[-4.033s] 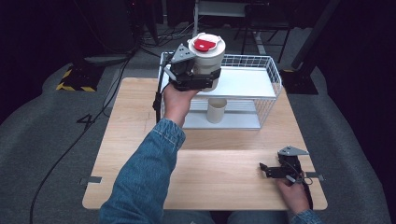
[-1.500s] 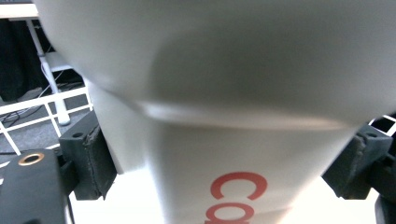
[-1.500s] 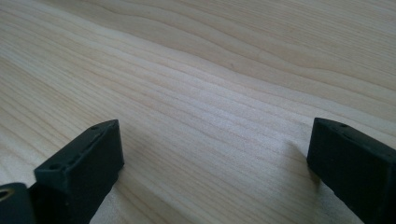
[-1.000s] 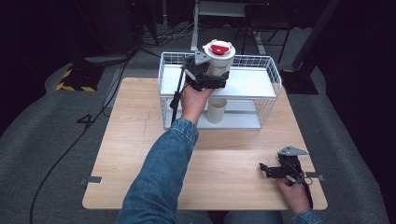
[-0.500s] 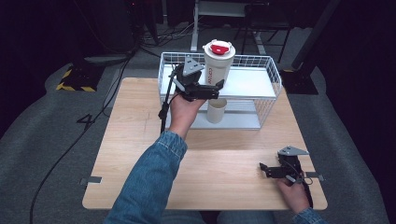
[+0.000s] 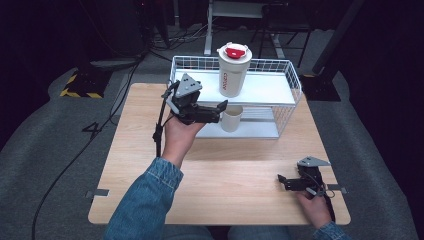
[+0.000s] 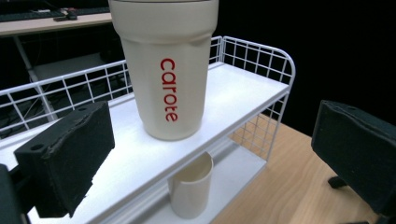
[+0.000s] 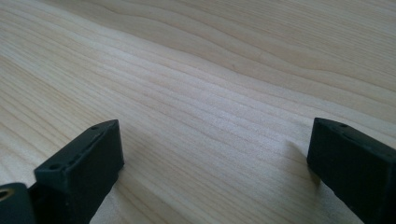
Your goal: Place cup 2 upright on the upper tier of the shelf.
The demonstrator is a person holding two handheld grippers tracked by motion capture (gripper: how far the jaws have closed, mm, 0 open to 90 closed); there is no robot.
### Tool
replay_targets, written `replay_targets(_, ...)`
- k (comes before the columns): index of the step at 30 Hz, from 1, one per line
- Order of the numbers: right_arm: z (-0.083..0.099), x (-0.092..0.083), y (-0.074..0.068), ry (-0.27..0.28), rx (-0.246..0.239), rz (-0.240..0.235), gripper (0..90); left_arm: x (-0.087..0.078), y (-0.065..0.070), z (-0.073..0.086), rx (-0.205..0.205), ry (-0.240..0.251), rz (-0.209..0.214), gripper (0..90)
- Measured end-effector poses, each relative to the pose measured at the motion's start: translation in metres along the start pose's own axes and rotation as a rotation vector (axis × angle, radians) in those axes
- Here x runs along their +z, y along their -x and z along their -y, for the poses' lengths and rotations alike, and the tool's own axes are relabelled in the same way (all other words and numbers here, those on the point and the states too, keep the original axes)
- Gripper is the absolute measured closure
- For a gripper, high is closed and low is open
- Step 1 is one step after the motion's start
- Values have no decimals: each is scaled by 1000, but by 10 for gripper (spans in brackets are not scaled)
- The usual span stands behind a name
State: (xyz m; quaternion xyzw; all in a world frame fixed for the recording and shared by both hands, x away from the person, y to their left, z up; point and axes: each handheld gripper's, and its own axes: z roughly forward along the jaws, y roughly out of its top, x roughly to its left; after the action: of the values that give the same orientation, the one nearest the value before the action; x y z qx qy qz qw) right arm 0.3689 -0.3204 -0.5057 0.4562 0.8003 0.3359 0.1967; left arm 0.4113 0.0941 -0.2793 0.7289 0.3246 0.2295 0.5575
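Now that you have let go of the tall cream tumbler with the red lid (image 6: 234, 70), it stands upright by itself on the top shelf of the white wire rack (image 6: 292, 80), at the far side of the light wooden table (image 6: 240, 175). One second ago your left gripper (image 6: 220, 106) was right up against it. From high up, that gripper has pulled back toward you and to the left. Its jaws are spread wide and hold nothing. They are well apart from the tumbler, and their tips hang just beside the small cream cup (image 6: 231, 118) on the low shelf, without touching it. Your right gripper (image 6: 281, 180) rests on the near right part of the table, the same spot as before.

Looking along your left gripper, you see its two black pads (image 7: 70, 158) far apart with only air between them. The tumbler (image 7: 166, 70) sits straight on the white shelf ahead, with red letters on its side. The small cup (image 7: 191, 189) stands below it.

Looking along your right gripper, you see its pads (image 8: 84, 163) spread over bare wood (image 8: 210, 93), pinching nothing.

I think the putting-away step is done. The tumbler looks steady, so you can bring your left hand back.
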Motion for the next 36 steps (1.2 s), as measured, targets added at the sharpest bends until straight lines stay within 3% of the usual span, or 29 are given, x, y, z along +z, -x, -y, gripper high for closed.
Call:
replay_targets(12,0,0,0,0,0,0,37,-42,5,22,28,-14,17,0)
replay_targets(18,0,0,0,0,0,0,37,-58,8,38,19,-35,40,0)
replay_targets(24,0,0,0,0,0,0,37,-66,12,56,32,-69,43,0)
replay_targets(36,0,0,0,1,2,0,37,-80,7,101,-6,-158,46,0)
